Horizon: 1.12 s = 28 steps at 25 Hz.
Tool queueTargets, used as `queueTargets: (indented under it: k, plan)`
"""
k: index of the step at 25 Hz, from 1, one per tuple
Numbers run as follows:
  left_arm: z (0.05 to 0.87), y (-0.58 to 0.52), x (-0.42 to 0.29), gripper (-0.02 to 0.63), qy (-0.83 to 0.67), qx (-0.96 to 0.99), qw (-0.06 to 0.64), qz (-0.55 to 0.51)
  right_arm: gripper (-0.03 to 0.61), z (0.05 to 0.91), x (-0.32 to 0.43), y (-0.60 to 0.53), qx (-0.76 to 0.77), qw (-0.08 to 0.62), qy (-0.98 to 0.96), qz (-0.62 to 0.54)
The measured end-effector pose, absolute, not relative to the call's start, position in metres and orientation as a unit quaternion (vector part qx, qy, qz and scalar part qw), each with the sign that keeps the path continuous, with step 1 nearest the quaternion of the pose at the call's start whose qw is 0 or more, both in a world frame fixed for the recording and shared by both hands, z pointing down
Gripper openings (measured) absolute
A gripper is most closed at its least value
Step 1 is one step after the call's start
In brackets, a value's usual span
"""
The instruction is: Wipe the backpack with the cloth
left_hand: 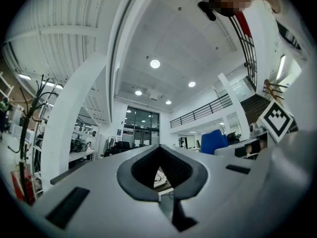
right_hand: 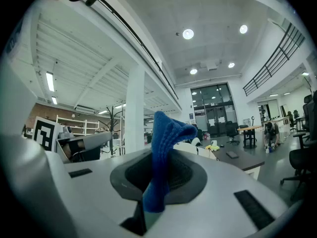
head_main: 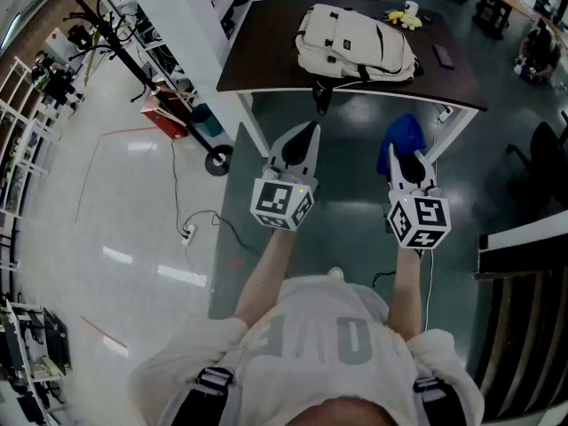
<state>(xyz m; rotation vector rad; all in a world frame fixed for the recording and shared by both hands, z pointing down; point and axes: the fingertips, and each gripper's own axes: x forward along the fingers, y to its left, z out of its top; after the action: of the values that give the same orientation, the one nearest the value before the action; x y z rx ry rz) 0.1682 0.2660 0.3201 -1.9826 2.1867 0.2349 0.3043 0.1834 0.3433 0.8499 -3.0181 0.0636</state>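
Chiefly, the risk lies with the cloth (right_hand: 164, 143). The right gripper (head_main: 411, 162) has its jaws closed on only 1 narrow fold of it, and the rest stands up loose above the pads. A firm drag across fabric could, I judge, pull it free or bunch it into a useless wad.

A second worry is the backpack (head_main: 355, 47) itself. It lies flat on the dark surface (head_main: 257, 56), well ahead of both grippers and untouched, and nothing pins it. A wiping stroke might shove it along, perhaps toward the yellow toy (head_main: 404, 14) or the flat dark item (head_main: 443, 56) near it. The left gripper (head_main: 306, 136) has its jaws closed together on nothing, so it would need to open or press down to steady the bag. What looks like 1 dark strap hangs over the near edge and could snag.

The backpack is off-white, soft and rather slack, with small dark fittings and visible seams across its upper face. The cloth is a deep blue knit, thick and limp.
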Motion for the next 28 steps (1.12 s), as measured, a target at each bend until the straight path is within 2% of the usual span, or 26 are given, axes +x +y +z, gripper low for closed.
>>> queueTargets:
  k: [17,28]
  plan:
    - [0.333,0.246,0.154,0.005,0.752,-0.650,0.073,0.088,0.043,0.354,0.291,0.158,0.248,0.007,-0.968,0.029]
    - [0.366,0.216,0.079,0.005,0.770,-0.629,0.057,0.093,0.043,0.381,0.183,0.135,0.173,0.028,-0.982,0.074]
